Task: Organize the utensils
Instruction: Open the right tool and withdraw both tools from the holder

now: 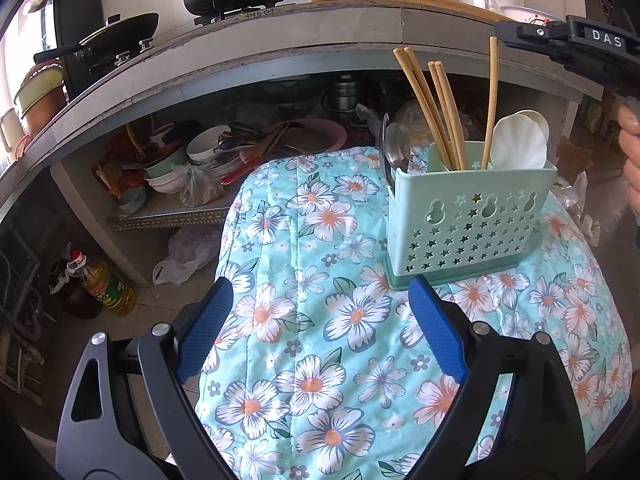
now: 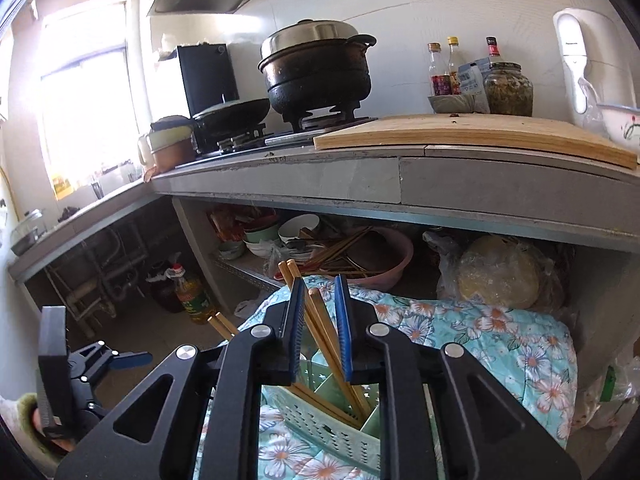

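Note:
A mint-green perforated utensil holder (image 1: 468, 216) stands on a floral cloth (image 1: 320, 320). It holds several wooden chopsticks (image 1: 436, 112), two white spoons (image 1: 520, 140) and a metal spoon (image 1: 394, 148). My left gripper (image 1: 320, 284) hangs open over the cloth just in front of the holder, with nothing between its blue pads. My right gripper (image 2: 319, 280) is above the holder (image 2: 320, 412). A pair of chopsticks (image 2: 320, 320) stands loosely between its pads, which do not press on them. In the left wrist view the right gripper (image 1: 516, 36) reaches in from the upper right.
A grey kitchen counter (image 2: 320, 176) runs behind, carrying a black pot (image 2: 316, 68), a pan, a wooden cutting board (image 2: 460, 132) and bottles. The shelf below holds bowls (image 1: 200, 160) and a pink basin (image 2: 380, 256). An oil bottle (image 1: 104, 284) stands on the floor at left.

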Available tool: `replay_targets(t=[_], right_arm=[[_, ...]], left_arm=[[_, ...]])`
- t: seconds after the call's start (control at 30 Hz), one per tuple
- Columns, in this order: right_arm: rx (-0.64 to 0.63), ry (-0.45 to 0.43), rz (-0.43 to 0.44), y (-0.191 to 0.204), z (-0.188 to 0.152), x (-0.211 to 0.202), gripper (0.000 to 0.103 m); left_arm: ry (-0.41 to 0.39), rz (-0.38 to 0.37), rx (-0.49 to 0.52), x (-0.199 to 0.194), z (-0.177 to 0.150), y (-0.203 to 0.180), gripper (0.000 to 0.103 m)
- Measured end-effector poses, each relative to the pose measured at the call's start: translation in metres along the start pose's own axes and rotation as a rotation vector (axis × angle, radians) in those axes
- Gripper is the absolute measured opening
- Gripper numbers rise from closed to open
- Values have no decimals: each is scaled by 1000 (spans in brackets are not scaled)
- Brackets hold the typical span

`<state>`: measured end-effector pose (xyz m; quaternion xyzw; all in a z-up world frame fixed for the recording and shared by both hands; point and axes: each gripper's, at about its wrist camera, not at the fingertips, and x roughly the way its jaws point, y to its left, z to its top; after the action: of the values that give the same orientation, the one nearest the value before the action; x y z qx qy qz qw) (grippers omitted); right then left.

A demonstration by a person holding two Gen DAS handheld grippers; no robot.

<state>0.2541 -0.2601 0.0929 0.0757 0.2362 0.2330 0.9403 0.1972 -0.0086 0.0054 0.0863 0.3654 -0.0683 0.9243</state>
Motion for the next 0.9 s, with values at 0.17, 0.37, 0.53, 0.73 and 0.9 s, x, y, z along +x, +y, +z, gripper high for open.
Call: replay_targets(t=[0.17,0.37,0.53,0.73,0.9], right_arm=[[91,-21,31,-11,-10,-23,21],[178,1,11,-10,-42,-51,34],[232,44,-61,-1,-81,-71,49],[219,134,-201,24,-127,-84,62],[205,169,-299,36,-153,-95,71]], left_arm=[[0,-15,-1,1,-2,-3,85],[-14,-75,-30,-1,-10,-3,89],[-37,-123,-58,-8,-16,-5,91],[-40,-130,-117,-19,-23,-5,93],[-18,-108,-129,-30,-27,-9,94]])
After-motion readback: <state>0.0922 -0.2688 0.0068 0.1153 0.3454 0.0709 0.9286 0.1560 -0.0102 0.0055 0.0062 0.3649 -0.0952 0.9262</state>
